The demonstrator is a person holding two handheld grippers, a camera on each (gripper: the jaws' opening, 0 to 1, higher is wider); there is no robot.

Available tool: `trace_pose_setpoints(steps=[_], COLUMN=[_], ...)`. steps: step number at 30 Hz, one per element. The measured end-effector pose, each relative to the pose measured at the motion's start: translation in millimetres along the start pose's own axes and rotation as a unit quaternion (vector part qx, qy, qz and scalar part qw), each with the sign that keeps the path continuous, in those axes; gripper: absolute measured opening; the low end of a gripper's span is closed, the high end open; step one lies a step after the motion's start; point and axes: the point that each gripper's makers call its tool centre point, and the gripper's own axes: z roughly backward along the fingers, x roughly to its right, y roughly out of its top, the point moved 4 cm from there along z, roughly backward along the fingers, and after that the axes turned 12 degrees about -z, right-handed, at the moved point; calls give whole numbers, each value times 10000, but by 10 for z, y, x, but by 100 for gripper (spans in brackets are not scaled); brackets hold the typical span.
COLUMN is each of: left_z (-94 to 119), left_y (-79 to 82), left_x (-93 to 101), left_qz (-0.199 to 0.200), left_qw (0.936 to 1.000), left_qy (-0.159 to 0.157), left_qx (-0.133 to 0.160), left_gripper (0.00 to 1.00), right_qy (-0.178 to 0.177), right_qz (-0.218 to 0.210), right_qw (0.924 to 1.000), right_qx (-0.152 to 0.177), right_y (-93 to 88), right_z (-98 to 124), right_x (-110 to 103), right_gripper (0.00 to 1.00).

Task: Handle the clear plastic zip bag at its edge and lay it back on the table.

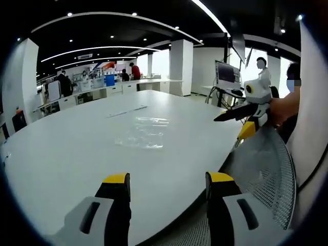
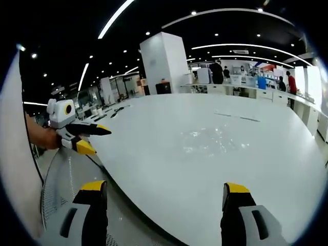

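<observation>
Yellow-tipped jaws of the left gripper [image 1: 166, 185] stand wide apart over the near edge of the white table [image 1: 66, 148], holding nothing and touching nothing; the right gripper [image 2: 166, 195] is likewise spread wide and empty above its own near edge. Each gripper also appears in the other's view, held out past the table edge in a hand, its jaws parted. Clear plastic zip bag [image 1: 142, 132] lies flat toward the middle of the table, well apart from both grippers; in the right gripper view it is only a faint glint [image 2: 211, 139], its outline hard to make out. Beyond the table are a white pillar [image 2: 165, 64], desks with monitors, ceiling light strips, and people standing far off
</observation>
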Motion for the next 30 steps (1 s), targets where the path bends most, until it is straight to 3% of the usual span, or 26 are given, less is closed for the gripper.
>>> trace_pose_setpoints(steps=[30], left_z=[5], left_y=[20], left_x=[-9], left_qz=[22], left_qw=[9999], left_qy=[134], left_qx=[-23], left_gripper=[59], right_qy=[89], right_qz=[-3], right_qw=[10000], right_qx=[-46], right_y=[-20], right_z=[-1], right_x=[-21], right_gripper=[93])
